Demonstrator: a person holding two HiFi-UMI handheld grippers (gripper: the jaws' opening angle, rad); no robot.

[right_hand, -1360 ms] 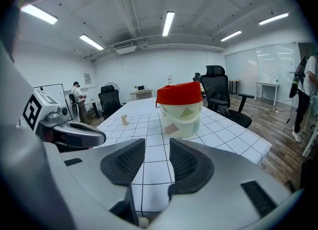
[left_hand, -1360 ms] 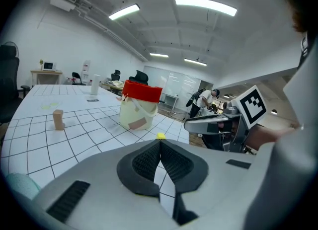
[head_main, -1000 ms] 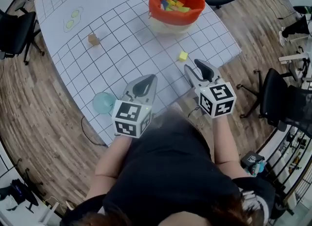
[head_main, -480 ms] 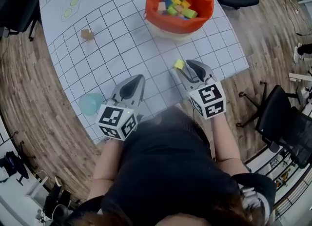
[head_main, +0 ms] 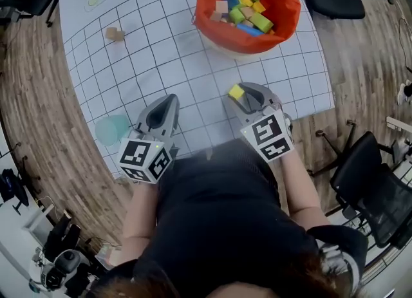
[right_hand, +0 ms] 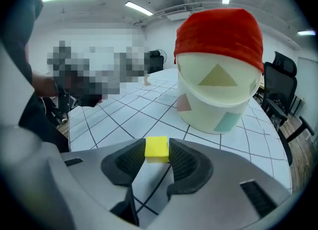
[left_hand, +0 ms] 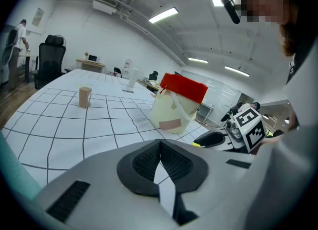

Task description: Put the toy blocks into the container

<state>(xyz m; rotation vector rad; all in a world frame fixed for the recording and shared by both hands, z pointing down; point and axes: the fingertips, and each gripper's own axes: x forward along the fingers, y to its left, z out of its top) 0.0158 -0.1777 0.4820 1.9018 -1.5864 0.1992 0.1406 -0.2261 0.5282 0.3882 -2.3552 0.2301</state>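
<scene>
At six o'clock from the bucket (head_main: 287, 8), the right gripper (right_hand: 157, 153), having just been closing, is pinching the yellow block (head_main: 236, 91) by its tips, risking a slip; the left gripper (left_hand: 159, 147) is sitting clenched, empty.

Yellow cube (head_main: 236, 91) near red-lined bucket (head_main: 286, 7) of blocks (head_main: 244, 15), tan block (head_main: 114, 33) well apart

Left gripper (left_hand: 160, 147): jaws shut tip to tip, nothing between them, pointing forward and somewhat downward. Right gripper (head_main: 239, 95): pitched more steeply down, jaws have just been closing, pads now against both sides of the yellow block (right_hand: 157, 148). Both forearms extend forward, held apart.
</scene>
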